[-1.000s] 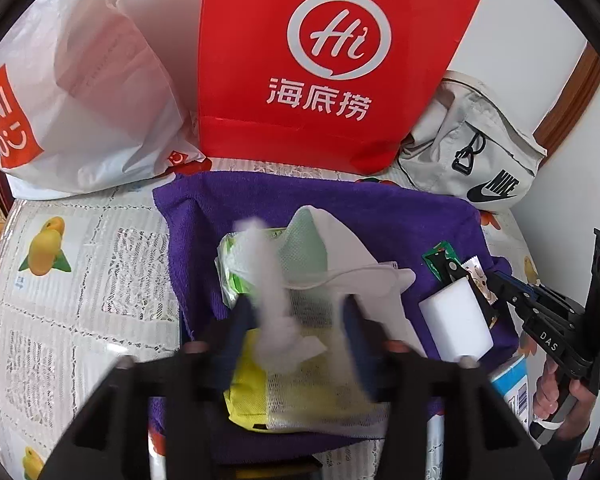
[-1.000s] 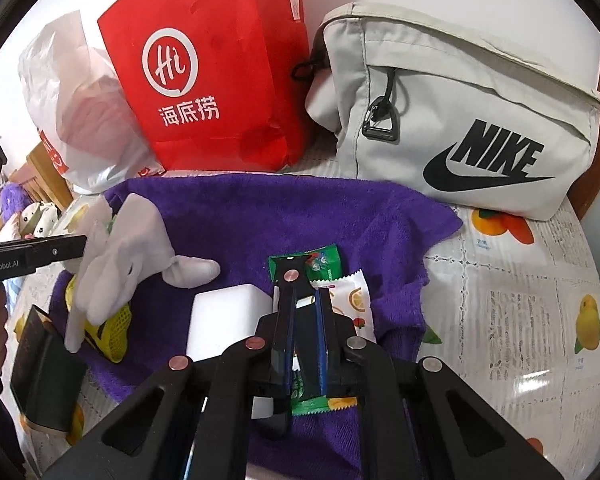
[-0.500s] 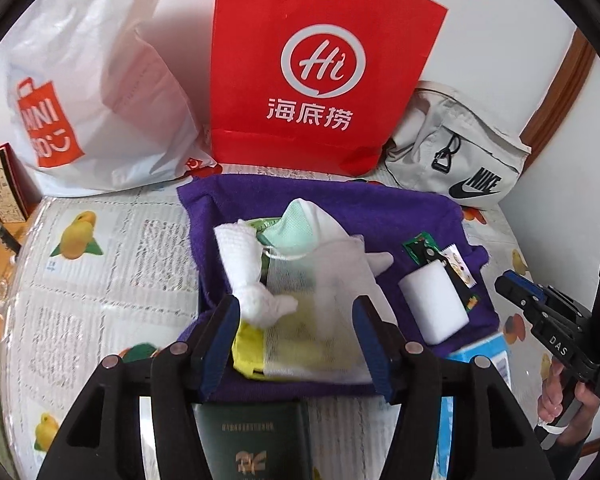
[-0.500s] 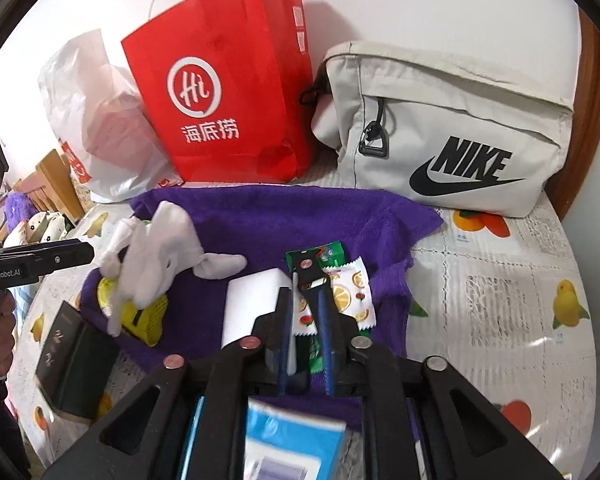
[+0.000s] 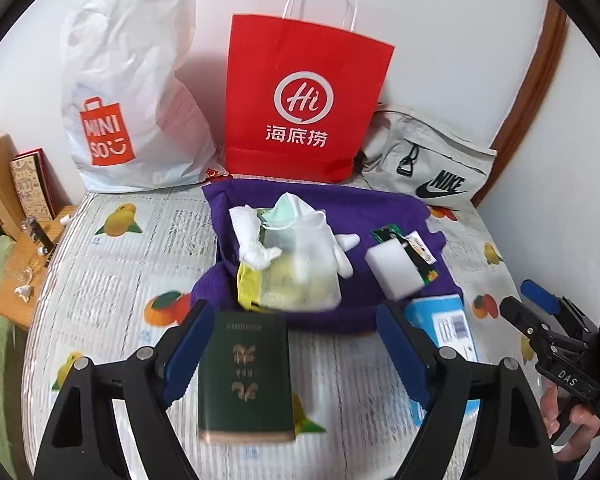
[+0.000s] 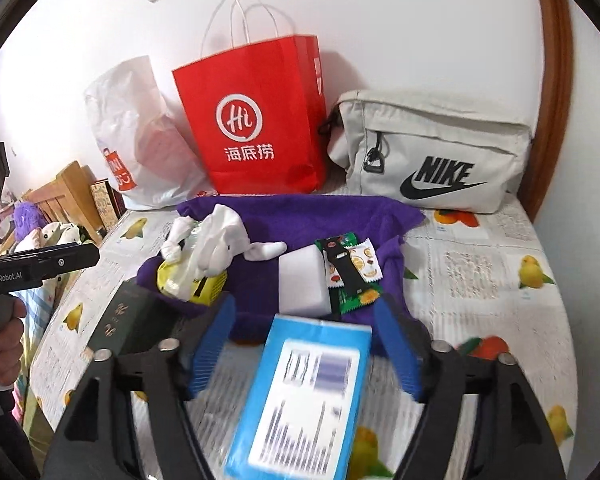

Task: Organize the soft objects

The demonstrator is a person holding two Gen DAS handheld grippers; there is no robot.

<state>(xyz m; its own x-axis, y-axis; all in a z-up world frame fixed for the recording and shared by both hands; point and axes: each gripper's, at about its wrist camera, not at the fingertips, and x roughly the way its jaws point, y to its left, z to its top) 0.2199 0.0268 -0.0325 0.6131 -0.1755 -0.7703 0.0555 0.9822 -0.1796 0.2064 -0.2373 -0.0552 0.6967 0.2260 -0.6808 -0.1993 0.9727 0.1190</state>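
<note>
Below both opening, empty tools, green booklet (image 5: 246, 376) and blue box (image 6: 304, 396) flank the towel (image 5: 380, 216).

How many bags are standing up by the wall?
3: the white plastic bag on the left, the red paper bag in the middle, the grey Nike bag on the right. None seems hidden.

Left claw (image 5: 296, 350), black frame with blue ribbed pads: jaws opening, pads wide apart, nothing pressed between them; pitched downward. Right claw (image 6: 306, 346), same build: jaws opening, pads clear of any object, likewise pitched downward. A hand (image 6: 4, 342) grips the left claw's black handle at the right camera's left edge. The other hand (image 5: 572, 412) grips the right claw's handle at the left camera's right edge.
</note>
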